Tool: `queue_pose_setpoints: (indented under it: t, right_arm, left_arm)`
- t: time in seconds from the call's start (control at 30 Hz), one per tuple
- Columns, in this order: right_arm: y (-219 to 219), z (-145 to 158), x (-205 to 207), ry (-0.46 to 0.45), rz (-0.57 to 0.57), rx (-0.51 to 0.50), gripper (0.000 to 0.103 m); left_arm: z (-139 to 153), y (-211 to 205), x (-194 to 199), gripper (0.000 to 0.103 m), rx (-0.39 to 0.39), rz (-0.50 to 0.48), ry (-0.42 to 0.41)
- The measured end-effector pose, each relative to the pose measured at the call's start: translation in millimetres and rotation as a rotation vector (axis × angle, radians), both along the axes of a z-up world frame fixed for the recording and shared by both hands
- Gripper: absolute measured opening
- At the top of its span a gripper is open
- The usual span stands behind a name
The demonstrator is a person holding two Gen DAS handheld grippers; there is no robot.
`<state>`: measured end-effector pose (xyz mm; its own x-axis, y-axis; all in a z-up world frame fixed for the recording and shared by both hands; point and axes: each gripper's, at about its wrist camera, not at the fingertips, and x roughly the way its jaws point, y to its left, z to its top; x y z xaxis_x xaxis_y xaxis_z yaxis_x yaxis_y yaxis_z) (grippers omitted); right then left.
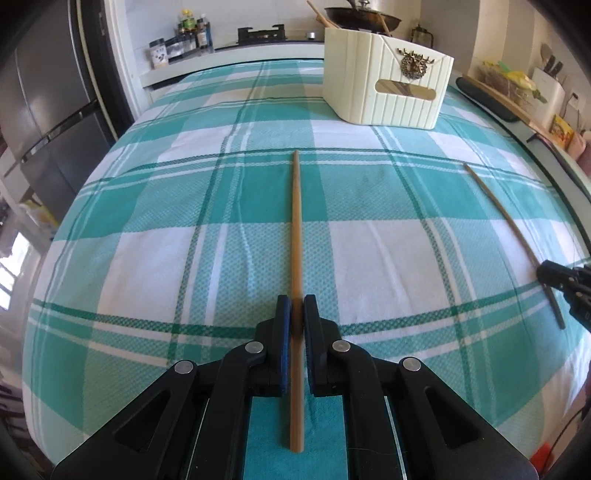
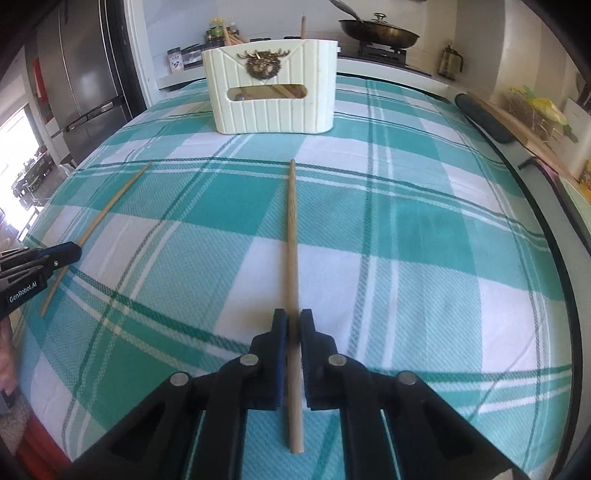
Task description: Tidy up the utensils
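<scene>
Currently left gripper (image 1: 297, 306) and right gripper (image 2: 294, 321) each pinch one chopstick (image 1: 296, 229) near its butt. Risk: the long free ends may swing or catch the caddy (image 1: 388, 88) rim on insertion.

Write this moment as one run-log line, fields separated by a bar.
left tool: shut on left chopstick | right tool: shut on right chopstick | cream holder: far end of tablecloth

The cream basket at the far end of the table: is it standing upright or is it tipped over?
Upright. The cream basket rests flat on the checked tablecloth, its open top facing up, with wooden utensils sticking out above its rim.
</scene>
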<state>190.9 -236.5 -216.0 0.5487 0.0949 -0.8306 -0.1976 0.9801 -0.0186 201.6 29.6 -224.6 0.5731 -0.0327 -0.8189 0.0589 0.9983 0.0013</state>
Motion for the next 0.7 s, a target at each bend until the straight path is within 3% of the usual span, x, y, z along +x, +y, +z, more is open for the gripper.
queue_pose_setpoints:
  t: [0.1, 0.17, 0.23, 0.3, 0.37, 0.47, 0.57, 0.7]
  right_arm:
    - [-14, 1, -21, 0.003, -0.051, -0.010, 0.007]
    - [-20, 2, -32, 0.005, -0.082, -0.015, 0.008]
    - [-26, 5, -38, -0.009, -0.112, -0.027, 0.008]
    - [-30, 8, -39, -0.028, -0.123, -0.013, 0.019]
    - [-33, 10, -36, -0.033, -0.126, 0.003, 0.044]
    - [-31, 10, -29, -0.038, -0.121, 0.005, 0.045]
    - [-27, 0, -20, -0.012, -0.105, -0.008, 0.046]
    - [-24, -2, -19, -0.057, -0.091, -0.029, 0.051]
  left_arm:
    - [0, 3, -9, 0.021, 0.008, -0.025, -0.014]
    - [0, 4, -11, 0.060, 0.028, -0.030, -0.017]
    - [-1, 7, -10, 0.076, 0.026, -0.029, -0.017]
    - [-1, 10, -6, 0.078, 0.008, -0.026, -0.011]
    - [-5, 14, 0, 0.085, -0.009, -0.015, 0.013]
    - [-9, 17, 3, 0.094, -0.005, -0.007, 0.012]
    - [-11, 19, 3, 0.098, -0.011, -0.006, 0.011]
    - [-12, 17, 4, 0.100, -0.004, -0.022, 0.021]
